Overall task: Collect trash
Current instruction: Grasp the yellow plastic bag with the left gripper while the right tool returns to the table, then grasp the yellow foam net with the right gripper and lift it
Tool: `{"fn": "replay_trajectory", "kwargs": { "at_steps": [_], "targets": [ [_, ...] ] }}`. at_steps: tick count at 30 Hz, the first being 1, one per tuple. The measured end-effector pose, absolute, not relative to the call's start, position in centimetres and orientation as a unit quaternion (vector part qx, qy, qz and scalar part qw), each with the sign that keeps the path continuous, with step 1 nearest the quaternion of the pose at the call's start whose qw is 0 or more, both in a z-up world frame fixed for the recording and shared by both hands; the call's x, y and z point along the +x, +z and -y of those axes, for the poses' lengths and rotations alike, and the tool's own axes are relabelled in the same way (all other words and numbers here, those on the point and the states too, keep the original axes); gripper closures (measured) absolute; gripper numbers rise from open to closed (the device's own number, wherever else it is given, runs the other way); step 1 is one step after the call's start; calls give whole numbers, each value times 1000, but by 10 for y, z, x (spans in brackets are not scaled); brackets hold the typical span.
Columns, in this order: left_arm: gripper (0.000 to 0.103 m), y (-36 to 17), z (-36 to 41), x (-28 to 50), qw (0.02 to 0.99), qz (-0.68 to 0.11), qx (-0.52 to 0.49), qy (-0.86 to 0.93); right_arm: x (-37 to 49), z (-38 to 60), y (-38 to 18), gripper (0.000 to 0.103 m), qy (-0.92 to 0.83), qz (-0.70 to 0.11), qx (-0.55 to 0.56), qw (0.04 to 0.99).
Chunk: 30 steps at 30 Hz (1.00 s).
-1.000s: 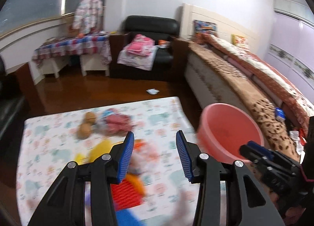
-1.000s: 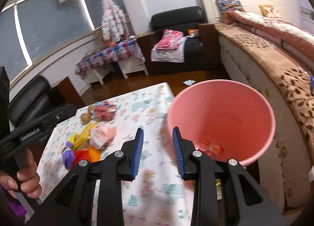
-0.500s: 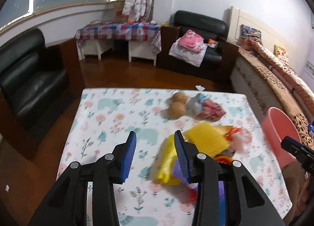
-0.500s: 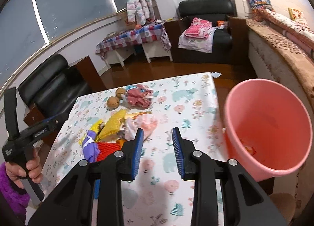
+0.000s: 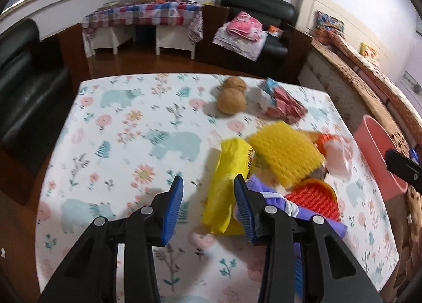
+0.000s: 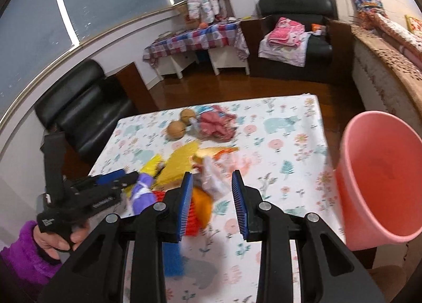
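The floral tabletop carries a trash heap at its right half (yellow, orange and purple scraps), with the pink bin just off its right edge. Left gripper hovers over the heap's yellow wrapper, apart and empty; right gripper is likewise apart, gripping nothing.

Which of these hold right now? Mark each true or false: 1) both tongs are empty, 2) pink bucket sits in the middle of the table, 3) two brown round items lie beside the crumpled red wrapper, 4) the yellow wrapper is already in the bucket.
1) Both tongs empty: true. The left tongs and right tongs have nothing pressed between their pads.
2) False. The pink bucket is at the table's right edge, off the floral tablecloth.
3) True. The two brown round items lie next to the crumpled red wrapper.
4) False. The yellow wrapper lies on the table, in the trash pile.
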<state>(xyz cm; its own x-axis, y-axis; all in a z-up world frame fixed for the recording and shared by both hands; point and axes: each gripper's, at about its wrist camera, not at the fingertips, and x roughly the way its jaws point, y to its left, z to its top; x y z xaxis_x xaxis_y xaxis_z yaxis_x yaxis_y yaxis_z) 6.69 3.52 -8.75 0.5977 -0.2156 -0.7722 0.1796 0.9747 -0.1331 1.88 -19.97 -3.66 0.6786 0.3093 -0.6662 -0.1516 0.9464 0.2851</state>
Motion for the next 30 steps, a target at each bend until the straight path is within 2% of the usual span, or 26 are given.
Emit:
{"fn": "replay_trajectory", "kwargs": {
  "at_steps": [2, 4, 7, 11, 30],
  "targets": [
    [69, -92, -30, 66, 891, -439, -14, -118, 20, 193, -38, 72, 134, -384, 97, 908],
    [71, -95, -26, 66, 888, -443, -15, -124, 20, 187, -41, 72, 140, -388, 94, 906],
    [87, -97, -21, 65, 886, -444, -13, -134, 19, 183, -47, 72, 146, -396, 95, 901],
    [96, -94, -20, 64, 889, -437, -9, -136, 17, 177, -52, 72, 153, -402, 91, 898],
    [99, -51, -64, 44, 916, -384, -57, -100, 78, 146, -51, 72, 176, -402, 77, 895]
  ]
}}
